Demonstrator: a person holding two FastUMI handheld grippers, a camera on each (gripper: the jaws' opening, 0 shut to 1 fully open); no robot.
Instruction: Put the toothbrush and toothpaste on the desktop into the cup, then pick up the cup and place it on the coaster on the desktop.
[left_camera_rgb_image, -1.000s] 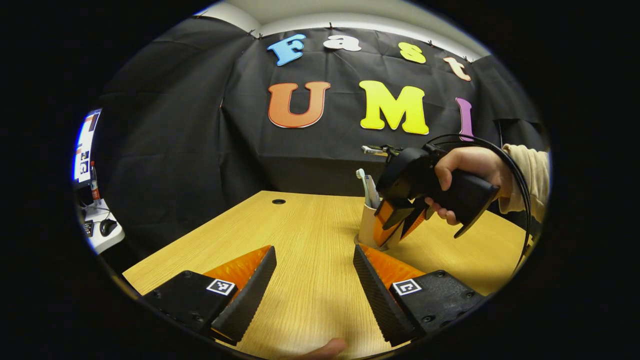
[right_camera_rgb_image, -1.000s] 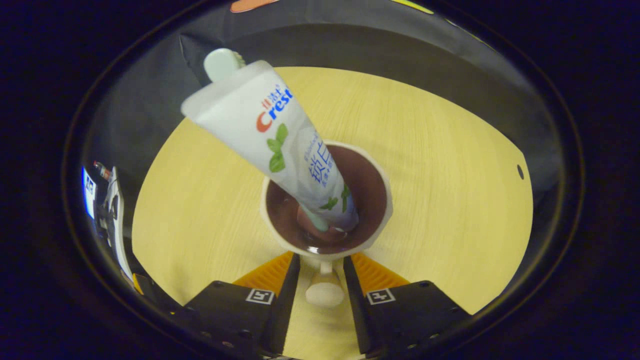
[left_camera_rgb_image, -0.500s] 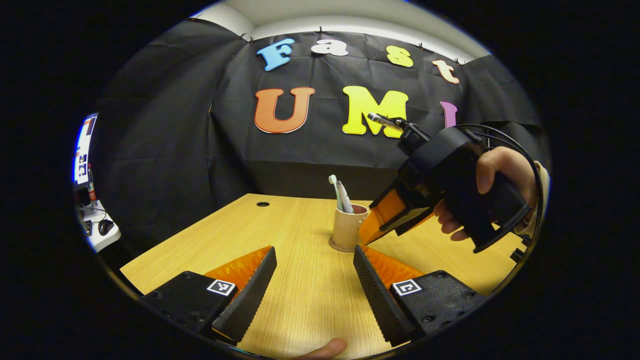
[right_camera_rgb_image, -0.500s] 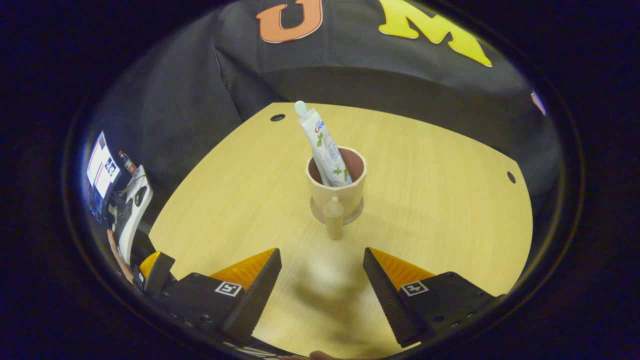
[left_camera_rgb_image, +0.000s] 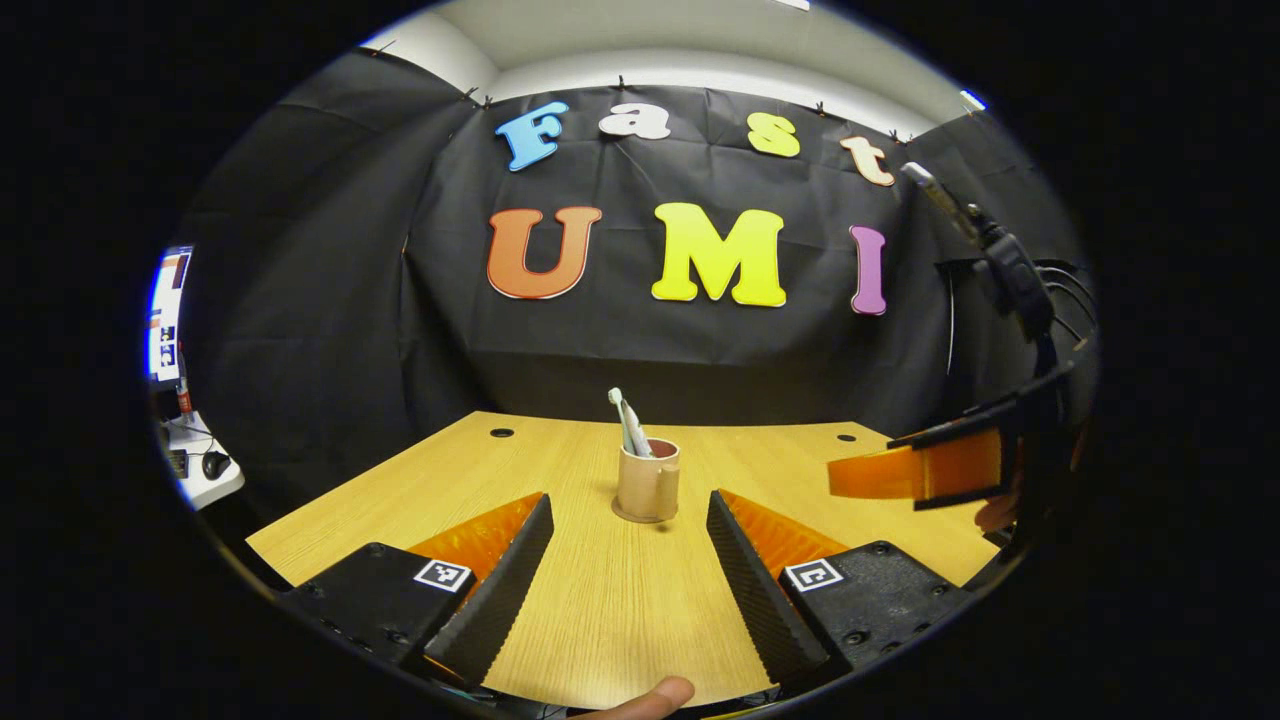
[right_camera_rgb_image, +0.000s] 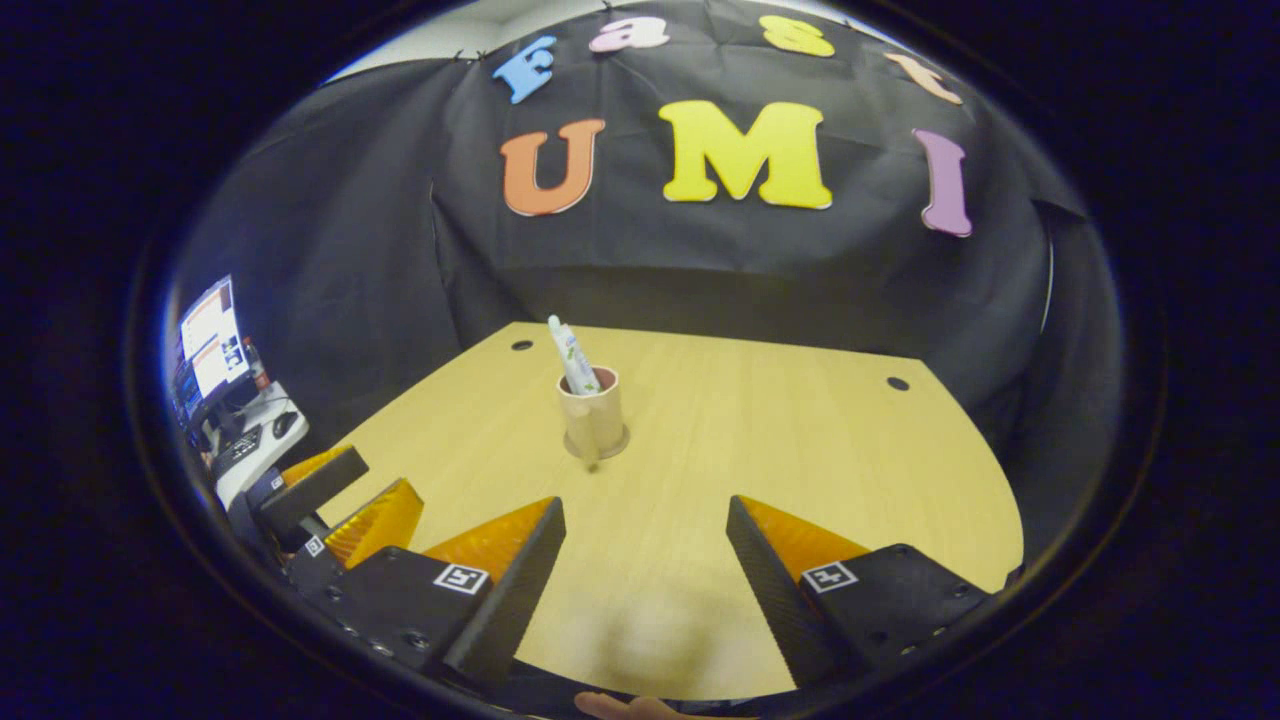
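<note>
1. The cup (left_camera_rgb_image: 647, 484) stands upright on the coaster (left_camera_rgb_image: 640, 516) near the middle of the table (left_camera_rgb_image: 600, 610).
2. The toothbrush (left_camera_rgb_image: 617, 402) and toothpaste (right_camera_rgb_image: 574, 362) lean together inside the cup, tops tilted left.
3. The left hand-held gripper (left_camera_rgb_image: 630, 570) is spread wide, holding nothing, well back from the cup.
4. The right hand-held gripper (right_camera_rgb_image: 645, 570) is also wide and empty, apart from the cup.

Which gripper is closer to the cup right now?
Hard to call; roughly equal. Left gripper faces the cup straight ahead; right gripper has it ahead, slightly left. Both open, well apart from it.
</note>
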